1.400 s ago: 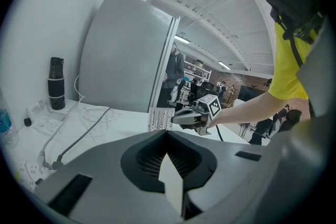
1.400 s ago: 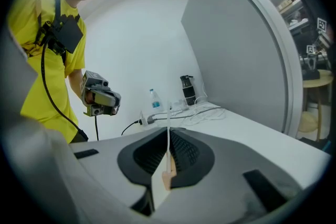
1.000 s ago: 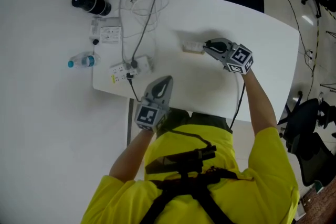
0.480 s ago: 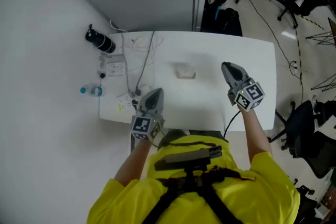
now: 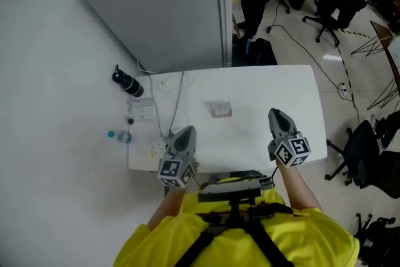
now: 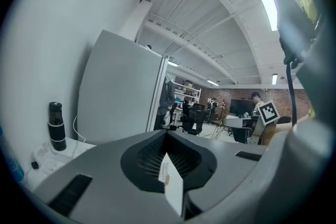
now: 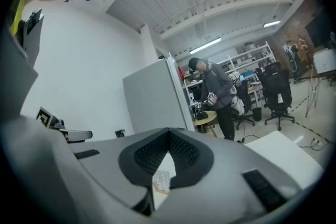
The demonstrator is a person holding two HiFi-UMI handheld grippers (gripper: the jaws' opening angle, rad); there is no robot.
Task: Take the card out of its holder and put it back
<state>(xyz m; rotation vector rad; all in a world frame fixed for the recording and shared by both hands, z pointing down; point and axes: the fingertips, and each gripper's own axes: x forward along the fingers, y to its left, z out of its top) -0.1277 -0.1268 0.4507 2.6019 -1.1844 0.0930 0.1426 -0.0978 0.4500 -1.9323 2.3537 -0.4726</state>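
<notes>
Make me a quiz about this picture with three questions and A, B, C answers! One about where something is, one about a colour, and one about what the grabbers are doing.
1. Where is the card holder?
A) on the white table, out ahead of both grippers
B) on the floor
C) inside a drawer

2. What colour is the person's shirt?
A) red
B) yellow
C) black

3. What are the left gripper and the right gripper doing?
A) both squeezing the holder
B) one lifting the holder up
C) both hovering near the table's front edge, apart from the holder

Answers:
1 A: the head view shows the holder lying mid-table.
2 B: the shoulders at the bottom of the head view are bright yellow.
3 C: bare table lies between each gripper and the holder.
</notes>
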